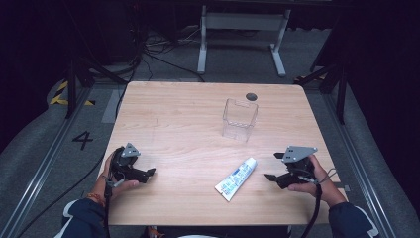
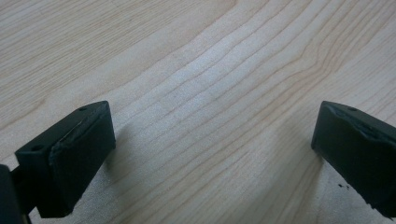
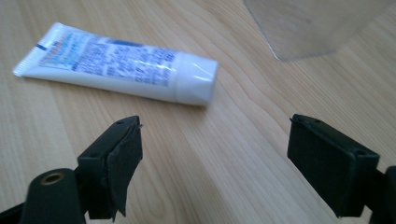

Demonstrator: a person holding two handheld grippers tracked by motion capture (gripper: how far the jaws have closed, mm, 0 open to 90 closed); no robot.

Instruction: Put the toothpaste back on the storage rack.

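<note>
lab/studio | black drapes [image 1: 29, 49] | floor cables [image 1: 158, 47] | floor rails [image 1: 39, 168]

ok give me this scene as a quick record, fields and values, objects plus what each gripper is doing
surface: wooden table
tube: white tube with blue print, lying flat near the front edge, cap end pointing toward the container
container: clear plastic container, upright, looks empty, beyond the tube
left gripper: open, low over bare wood at front left, holding nothing
right gripper: open, front right, jaws aimed toward the tube, not touching it
table hole: dark round hole near the far edge
</note>
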